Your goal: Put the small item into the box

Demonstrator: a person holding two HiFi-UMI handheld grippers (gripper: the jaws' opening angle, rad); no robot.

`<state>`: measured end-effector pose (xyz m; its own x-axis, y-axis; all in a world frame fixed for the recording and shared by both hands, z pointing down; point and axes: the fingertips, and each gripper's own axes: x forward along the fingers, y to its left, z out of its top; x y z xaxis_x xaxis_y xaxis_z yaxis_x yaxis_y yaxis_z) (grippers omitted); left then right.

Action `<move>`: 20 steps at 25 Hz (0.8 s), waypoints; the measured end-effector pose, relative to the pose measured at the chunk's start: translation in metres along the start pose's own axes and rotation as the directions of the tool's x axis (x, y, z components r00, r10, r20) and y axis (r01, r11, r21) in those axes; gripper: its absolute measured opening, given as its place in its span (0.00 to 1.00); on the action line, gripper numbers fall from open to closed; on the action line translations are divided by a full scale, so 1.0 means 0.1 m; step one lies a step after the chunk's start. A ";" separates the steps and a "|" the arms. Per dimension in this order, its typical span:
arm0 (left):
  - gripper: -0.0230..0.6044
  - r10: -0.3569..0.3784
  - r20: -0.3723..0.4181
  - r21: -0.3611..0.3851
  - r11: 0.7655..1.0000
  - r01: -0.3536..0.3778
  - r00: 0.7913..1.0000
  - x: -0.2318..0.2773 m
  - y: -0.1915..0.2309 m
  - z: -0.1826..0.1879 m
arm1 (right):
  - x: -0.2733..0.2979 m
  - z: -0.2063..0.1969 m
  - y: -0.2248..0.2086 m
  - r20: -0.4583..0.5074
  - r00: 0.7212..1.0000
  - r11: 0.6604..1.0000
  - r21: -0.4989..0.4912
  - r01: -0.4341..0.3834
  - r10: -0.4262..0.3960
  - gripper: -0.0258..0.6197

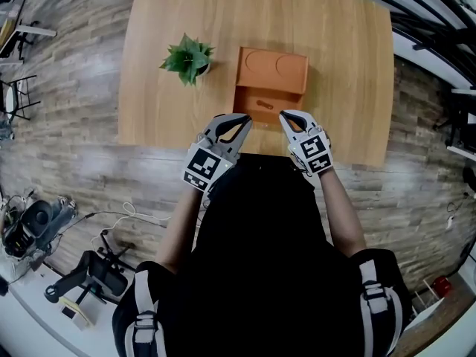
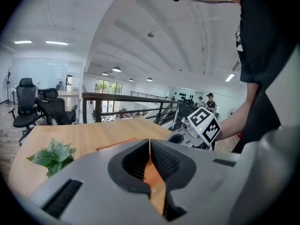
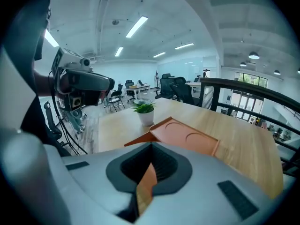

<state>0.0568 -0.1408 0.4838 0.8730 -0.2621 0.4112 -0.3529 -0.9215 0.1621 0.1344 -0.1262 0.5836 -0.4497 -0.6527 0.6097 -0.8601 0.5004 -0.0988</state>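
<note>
The small item (image 1: 263, 104) seems to lie crosswise inside the open box (image 1: 271, 69) on the worktop (image 1: 335, 65), just beyond and between the left hand-held gripper (image 1: 244, 120) and the right hand-held gripper (image 1: 285, 116), both clenched empty, neither clearly nearer.

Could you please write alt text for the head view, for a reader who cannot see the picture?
From above: a person holds the left hand-held gripper and the right hand-held gripper, both shut, over the near edge of a wooden table, close to an open orange box. A potted plant stands left of the box.
</note>
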 end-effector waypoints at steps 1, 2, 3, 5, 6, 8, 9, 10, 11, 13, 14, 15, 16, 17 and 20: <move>0.08 -0.005 0.000 0.003 1.000 0.005 1.000 -0.01 -0.01 -0.01 | -0.04 0.02 0.02 0.007 1.000 1.000 0.005 0.004 -0.004 0.08; 0.08 -0.009 0.001 0.006 1.000 0.009 1.000 -0.02 -0.01 -0.01 | -0.07 0.03 0.04 0.011 1.000 1.000 0.009 0.009 -0.009 0.08; 0.08 -0.014 0.002 0.008 1.000 0.014 1.000 -0.02 -0.02 -0.02 | -0.11 0.04 0.05 0.017 1.000 1.000 0.009 0.014 -0.014 0.08; 0.08 -0.022 0.003 0.013 1.000 0.021 1.000 -0.03 -0.03 -0.02 | -0.17 0.06 0.09 0.032 0.999 1.000 0.008 0.020 -0.020 0.08; 0.08 -0.025 0.003 0.016 1.000 0.025 1.000 -0.04 -0.04 -0.03 | -0.20 0.08 0.11 0.038 0.999 1.000 0.009 0.023 -0.023 0.08; 0.08 -0.035 0.004 0.023 0.999 0.035 0.999 -0.04 -0.06 -0.04 | -0.25 0.11 0.14 0.049 0.998 0.999 0.014 0.033 -0.033 0.08; 0.08 -0.040 0.005 0.026 0.999 0.040 0.999 -0.04 -0.06 -0.04 | -0.26 0.11 0.15 0.055 0.998 0.999 0.014 0.039 -0.040 0.08; 0.08 -0.045 0.006 0.029 0.999 0.045 0.999 -0.04 -0.07 -0.05 | -0.28 0.12 0.15 0.061 0.997 0.999 0.014 0.046 -0.047 0.08; 0.08 -0.050 0.007 0.034 0.998 0.050 0.999 -0.04 -0.07 -0.07 | -0.29 0.13 0.16 0.069 0.996 0.998 0.016 0.053 -0.054 0.08; 0.08 -0.058 0.007 0.048 0.997 0.057 0.998 -0.04 -0.08 -0.07 | -0.31 0.15 0.17 0.084 0.994 0.998 0.015 0.068 -0.069 0.08; 0.08 -0.060 0.008 0.056 0.997 0.060 0.998 -0.04 -0.09 -0.07 | -0.32 0.15 0.19 0.088 0.993 0.997 0.014 0.074 -0.075 0.08; 0.08 -0.062 0.011 0.064 0.996 0.062 0.998 -0.05 -0.12 -0.06 | -0.35 0.14 0.20 0.090 0.993 0.997 0.015 0.080 -0.081 0.08; 0.08 -0.065 0.015 0.070 0.996 0.064 0.998 -0.06 -0.14 -0.04 | -0.37 0.14 0.21 0.094 0.992 0.996 0.016 0.086 -0.087 0.08; 0.08 -0.068 0.019 0.075 0.995 0.066 0.998 -0.08 -0.17 -0.03 | -0.40 0.15 0.22 0.100 0.990 0.996 0.019 0.093 -0.094 0.08; 0.08 -0.076 0.022 0.082 0.994 0.074 0.997 -0.12 -0.20 -0.04 | -0.44 0.16 0.23 0.118 0.986 0.993 0.020 0.117 -0.118 0.08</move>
<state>0.0521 -0.1177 0.4795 0.9044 -0.1979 0.3780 -0.2592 -0.9586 0.1182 0.1308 -0.0953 0.5421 -0.3702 -0.7701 0.5196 -0.9113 0.4095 -0.0423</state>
